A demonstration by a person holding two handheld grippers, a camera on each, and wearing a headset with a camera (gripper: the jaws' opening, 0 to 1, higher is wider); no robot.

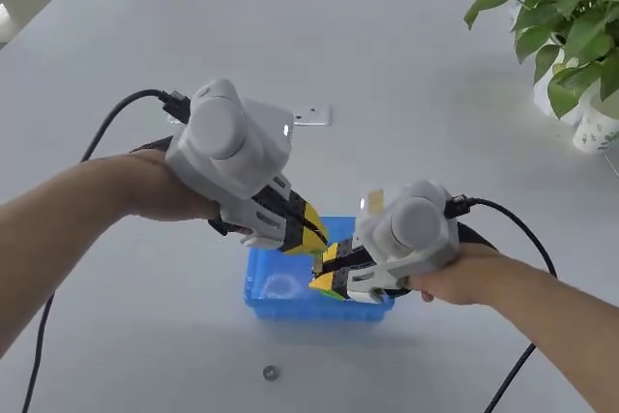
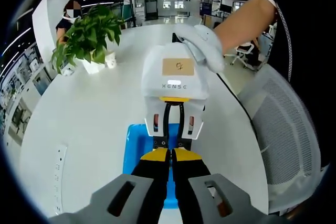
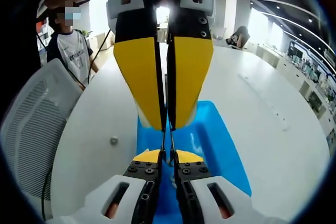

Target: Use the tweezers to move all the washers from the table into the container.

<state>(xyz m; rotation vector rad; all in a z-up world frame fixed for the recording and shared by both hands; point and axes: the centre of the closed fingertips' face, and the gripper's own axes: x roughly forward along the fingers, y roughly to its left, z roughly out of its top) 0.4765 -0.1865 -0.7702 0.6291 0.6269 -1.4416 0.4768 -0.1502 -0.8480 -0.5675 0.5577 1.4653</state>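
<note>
The person leans both forearms in over the white table, a tool in each fist, and the two tools meet nose to nose above the blue container. The left hand wraps the back of the left gripper with the wrist held high, so the tool slants down and to the right toward the box. The right hand sits lower and closer to the body, holding the right gripper almost level and pointed left. Their yellow tips come together over the container's middle, touching or nearly so. Each pair of jaws is drawn in tight, with only a narrow slit left between them. In the right gripper view a thin sliver runs down that slit over the blue floor, too slim for me to say whether it is the tweezers or whether either claw is truly pinching it. One washer lies flat on the bare tabletop, outside the container and a little apart from its near wall, on the person's side. A black cable loops back from the left tool. A wall-socket plate lies further up the table, and a potted plant stands at the far right corner
</note>
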